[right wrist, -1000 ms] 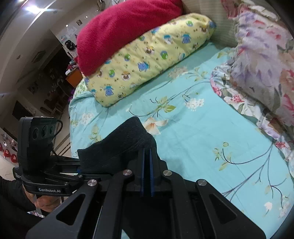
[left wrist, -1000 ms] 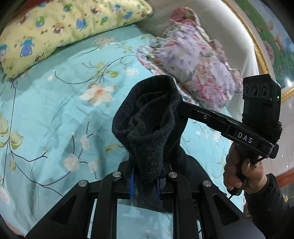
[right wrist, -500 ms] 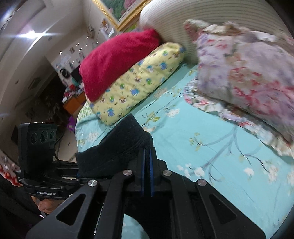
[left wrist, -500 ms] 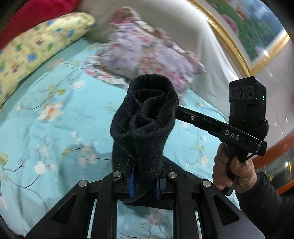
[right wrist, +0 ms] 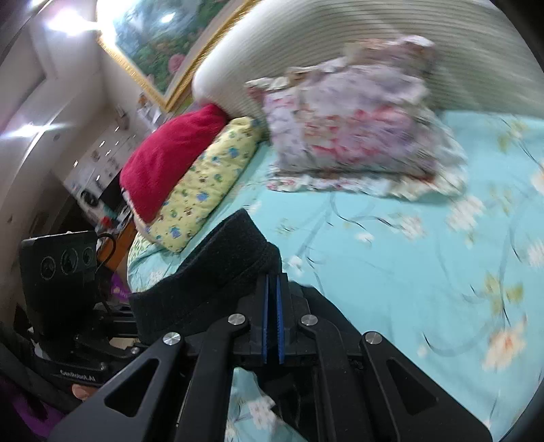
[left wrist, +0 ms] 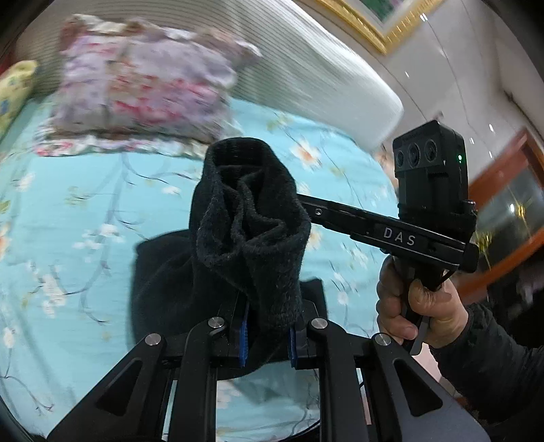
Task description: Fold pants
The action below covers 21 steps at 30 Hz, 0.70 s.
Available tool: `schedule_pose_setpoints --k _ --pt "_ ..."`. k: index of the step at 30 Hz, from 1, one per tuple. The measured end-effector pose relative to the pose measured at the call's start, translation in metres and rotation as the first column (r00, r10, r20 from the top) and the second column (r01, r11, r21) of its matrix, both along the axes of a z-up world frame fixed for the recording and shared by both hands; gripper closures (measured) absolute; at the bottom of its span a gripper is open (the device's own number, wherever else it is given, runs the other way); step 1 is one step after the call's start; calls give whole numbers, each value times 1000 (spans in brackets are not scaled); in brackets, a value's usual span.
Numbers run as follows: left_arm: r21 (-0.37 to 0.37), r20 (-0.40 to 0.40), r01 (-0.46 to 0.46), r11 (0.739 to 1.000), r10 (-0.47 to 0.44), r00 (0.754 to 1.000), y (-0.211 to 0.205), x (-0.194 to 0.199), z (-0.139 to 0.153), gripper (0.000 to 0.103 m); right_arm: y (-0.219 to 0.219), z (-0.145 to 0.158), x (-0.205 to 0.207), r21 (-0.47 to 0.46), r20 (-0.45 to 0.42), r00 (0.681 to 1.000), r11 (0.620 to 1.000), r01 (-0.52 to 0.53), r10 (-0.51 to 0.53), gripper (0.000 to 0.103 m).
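Observation:
The black fleece pants (left wrist: 248, 238) hang between both grippers above the turquoise flowered bed sheet (left wrist: 85, 210). My left gripper (left wrist: 267, 340) is shut on a bunched fold of the pants, which stands up in front of the lens. My right gripper (right wrist: 272, 319) is shut on the pants' edge (right wrist: 210, 272), its blue pads pressed together. The right gripper also shows in the left wrist view (left wrist: 340, 214), reaching into the cloth from the right. More black cloth lies on the sheet below (left wrist: 159, 289). The background is motion-blurred.
A purple-pink flowered pillow (right wrist: 357, 136) lies at the head of the bed by the ribbed white headboard (right wrist: 374, 30). A yellow pillow (right wrist: 204, 180) and a red cushion (right wrist: 170, 156) lie at the left. The bed's right edge meets a wooden cabinet (left wrist: 510, 204).
Both grippers have swung to the right with the pants held; the flowered pillow and headboard have slid left in view. More of the pants now rests on the sheet.

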<state>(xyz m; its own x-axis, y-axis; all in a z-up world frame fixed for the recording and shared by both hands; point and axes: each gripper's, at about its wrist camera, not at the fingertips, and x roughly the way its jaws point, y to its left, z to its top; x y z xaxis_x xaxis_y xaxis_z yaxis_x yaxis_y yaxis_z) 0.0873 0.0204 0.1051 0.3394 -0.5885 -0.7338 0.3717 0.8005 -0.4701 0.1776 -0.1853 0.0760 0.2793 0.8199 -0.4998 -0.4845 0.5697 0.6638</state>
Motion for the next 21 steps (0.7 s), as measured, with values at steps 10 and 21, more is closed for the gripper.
schedule_pose_setpoints --k 10,21 --pt "112 -66 203 973 -197 978 -85 -30 -48 87 -72 -63 -50 25 -141 974 983 182 -177 98" --pt "247 -59 294 923 -288 956 -132 -46 -89 85 -106 -111 -73 -7 -221 930 954 298 -292 98"
